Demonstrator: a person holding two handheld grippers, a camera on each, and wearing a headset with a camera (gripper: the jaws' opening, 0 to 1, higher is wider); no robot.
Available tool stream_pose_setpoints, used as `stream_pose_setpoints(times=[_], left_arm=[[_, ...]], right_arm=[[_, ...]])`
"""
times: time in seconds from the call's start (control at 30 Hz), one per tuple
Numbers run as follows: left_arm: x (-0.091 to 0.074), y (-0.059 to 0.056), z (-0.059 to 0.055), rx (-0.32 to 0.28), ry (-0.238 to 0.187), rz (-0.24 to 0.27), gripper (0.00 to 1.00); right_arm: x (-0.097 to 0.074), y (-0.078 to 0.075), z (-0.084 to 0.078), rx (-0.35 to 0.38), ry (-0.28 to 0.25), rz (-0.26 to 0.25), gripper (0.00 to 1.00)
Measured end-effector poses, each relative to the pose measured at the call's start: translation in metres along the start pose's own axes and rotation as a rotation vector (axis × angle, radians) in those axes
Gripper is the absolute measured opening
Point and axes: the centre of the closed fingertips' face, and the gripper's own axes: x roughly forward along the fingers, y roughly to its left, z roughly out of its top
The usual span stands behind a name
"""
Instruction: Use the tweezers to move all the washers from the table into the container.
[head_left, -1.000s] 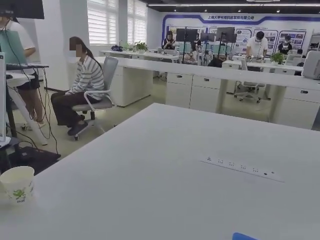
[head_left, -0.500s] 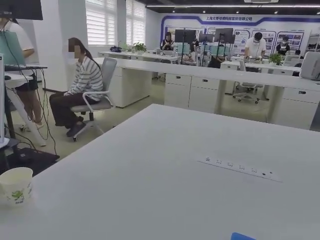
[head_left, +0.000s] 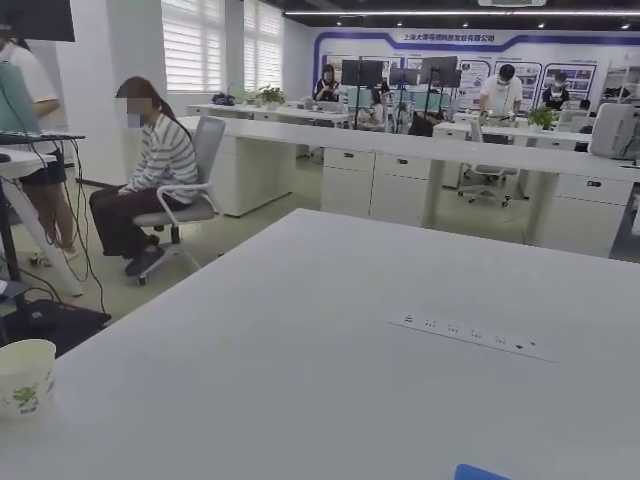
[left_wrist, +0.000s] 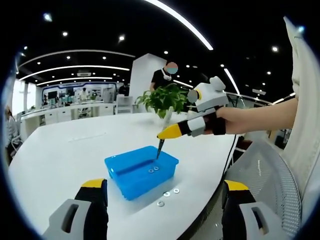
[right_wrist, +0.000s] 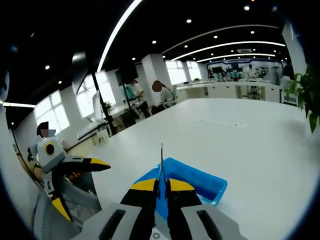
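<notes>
In the left gripper view a blue container (left_wrist: 141, 170) sits near the table's edge with a few washers (left_wrist: 153, 170) inside. Three more washers (left_wrist: 168, 194) lie on the table just in front of it. My right gripper (left_wrist: 172, 132) comes in from the right, shut on thin tweezers (left_wrist: 159, 148) whose tips hang over the container's inside. In the right gripper view my right gripper (right_wrist: 161, 186) is closed on the tweezers (right_wrist: 161, 162), which point over the container (right_wrist: 200, 182). My left gripper (left_wrist: 162, 200) is open and holds nothing; it hovers back from the container.
A corner of the blue container (head_left: 480, 472) peeks in at the bottom of the head view. A paper cup (head_left: 25, 375) stands at the table's left edge and a socket strip (head_left: 470, 335) is set into the tabletop. A potted plant (left_wrist: 162, 100) stands behind the container. People sit at desks beyond.
The head camera has drifted slightly, so the whole picture has shifted. The cup, socket strip and container corner keep their places on the table.
</notes>
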Motion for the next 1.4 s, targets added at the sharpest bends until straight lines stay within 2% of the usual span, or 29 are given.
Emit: stream_pose_setpoints(times=[0.17, 0.33, 0.57, 0.8, 1.2, 1.4], left_arm=[[0.000, 0.000, 0.000, -0.004, 0.000, -0.003, 0.96], [0.000, -0.001, -0.001, -0.003, 0.007, -0.004, 0.96], [0.000, -0.001, -0.003, -0.003, 0.013, -0.006, 0.96], [0.000, -0.001, -0.003, -0.002, 0.017, -0.004, 0.96], [0.001, 0.000, -0.006, 0.005, 0.031, -0.002, 0.96], [0.001, 0.001, -0.007, 0.016, 0.038, 0.004, 0.96]], right_arm=[[-0.001, 0.008, -0.018, -0.011, 0.038, 0.015, 0.04], [-0.001, 0.010, -0.042, 0.020, 0.082, 0.014, 0.04], [0.002, 0.012, -0.067, 0.061, 0.114, 0.008, 0.04], [0.003, 0.003, -0.086, 0.079, 0.146, -0.005, 0.04], [0.001, 0.005, -0.092, 0.036, 0.187, -0.022, 0.04], [0.002, 0.011, -0.092, 0.024, 0.188, -0.012, 0.04]])
